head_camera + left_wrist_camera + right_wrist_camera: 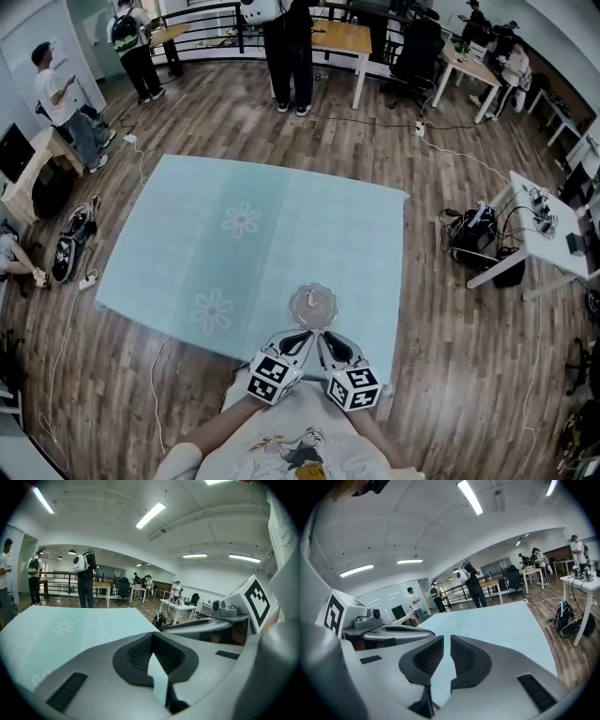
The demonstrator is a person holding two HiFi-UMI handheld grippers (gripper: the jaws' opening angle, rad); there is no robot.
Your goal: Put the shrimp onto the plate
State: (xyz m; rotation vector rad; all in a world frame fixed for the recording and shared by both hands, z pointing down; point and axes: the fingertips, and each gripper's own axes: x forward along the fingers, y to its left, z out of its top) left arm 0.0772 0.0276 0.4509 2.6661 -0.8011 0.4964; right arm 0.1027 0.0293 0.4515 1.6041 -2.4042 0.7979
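Note:
A clear plate point(294, 307) lies near the front edge of the light blue cloth point(281, 234), with a small pinkish shrimp point(312, 300) on it. Both grippers are held side by side just in front of the plate, close to the person's chest, and point towards it. My left gripper point(302, 336) point(152, 639) has its jaws touching at the tips and holds nothing. On my right gripper point(324, 337) point(446, 641) the jaws stand together with only a thin slit, also holding nothing. Neither gripper view shows the plate or the shrimp.
The cloth has two flower prints point(241, 220) and lies over a low table on a wooden floor. A white desk point(548, 225) with a black bag point(472, 236) stands to the right. Several people point(289, 47) stand at the far end of the room.

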